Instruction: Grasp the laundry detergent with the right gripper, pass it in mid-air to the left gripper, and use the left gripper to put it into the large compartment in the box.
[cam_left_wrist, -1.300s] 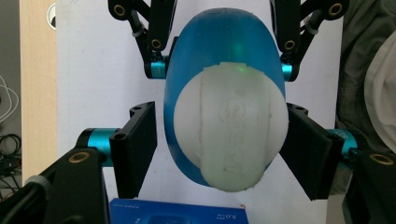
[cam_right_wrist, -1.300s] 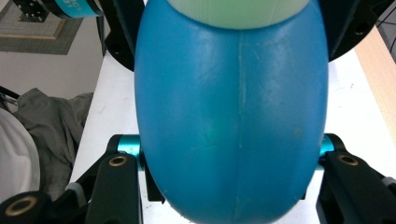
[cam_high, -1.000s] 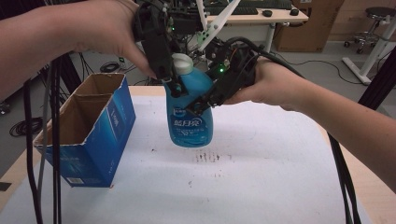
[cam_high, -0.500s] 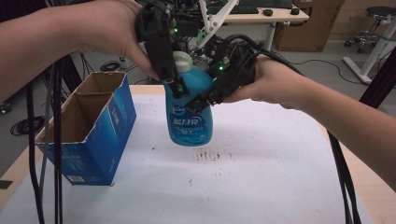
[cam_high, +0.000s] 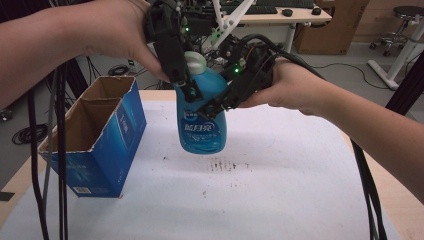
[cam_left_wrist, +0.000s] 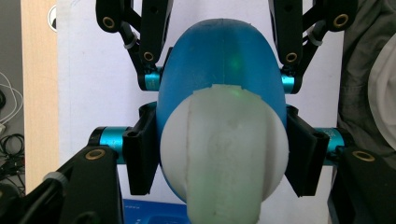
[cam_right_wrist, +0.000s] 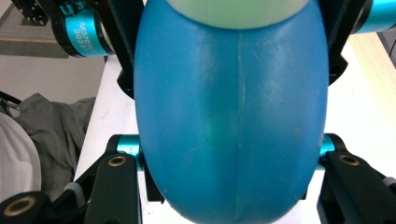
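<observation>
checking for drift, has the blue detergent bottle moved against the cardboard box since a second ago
No. The blue detergent bottle hangs at the same spot beside the cardboard box, held by the left gripper and the right gripper.

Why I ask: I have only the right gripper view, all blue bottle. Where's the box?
Observer: The box stands on the table, left of the bottle in the high view, apart from it.
Operator: Is it open?
Observer: Yes, its top is open, facing up.
Operator: Where does the left gripper hold?
Observer: The left gripper is shut on the bottle high up, by the cap.
</observation>
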